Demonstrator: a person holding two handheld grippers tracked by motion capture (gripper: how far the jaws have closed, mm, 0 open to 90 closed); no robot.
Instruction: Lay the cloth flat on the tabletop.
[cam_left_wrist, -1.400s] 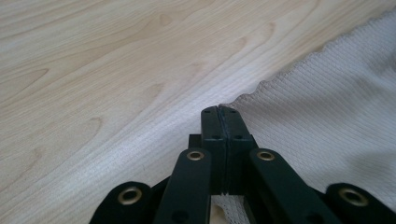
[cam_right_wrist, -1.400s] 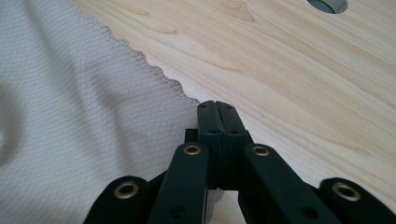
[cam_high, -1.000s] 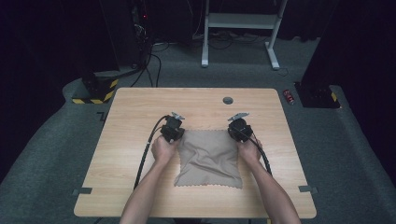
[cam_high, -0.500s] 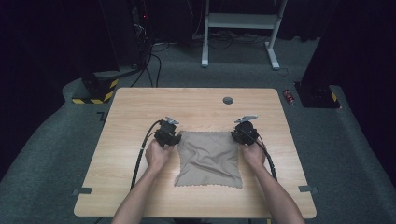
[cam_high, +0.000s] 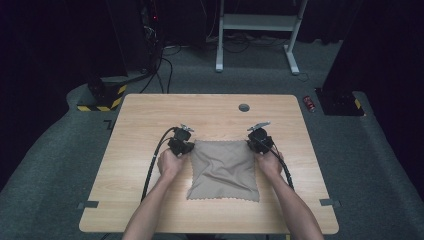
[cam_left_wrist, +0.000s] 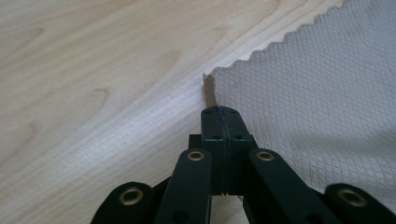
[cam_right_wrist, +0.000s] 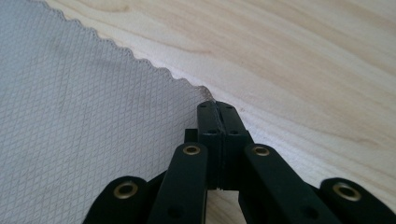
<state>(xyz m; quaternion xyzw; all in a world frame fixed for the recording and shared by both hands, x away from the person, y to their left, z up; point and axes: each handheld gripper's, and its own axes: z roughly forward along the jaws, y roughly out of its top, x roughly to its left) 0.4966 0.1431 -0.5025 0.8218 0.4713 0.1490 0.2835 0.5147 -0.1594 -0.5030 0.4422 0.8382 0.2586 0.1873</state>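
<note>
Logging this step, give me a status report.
Left gripper and right gripper shut on far corners of beige waffle-weave cloth. Cloth rumpled on wooden table. Nothing obstructing.

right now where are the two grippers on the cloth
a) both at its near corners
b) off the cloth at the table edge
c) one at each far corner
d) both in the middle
c: the left gripper and right gripper each sit at a far corner of the tan cloth, jaws shut.

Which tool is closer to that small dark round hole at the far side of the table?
Right. The right tool sits just below the hole; the left tool is farther off, down-left, across the cloth.
</note>
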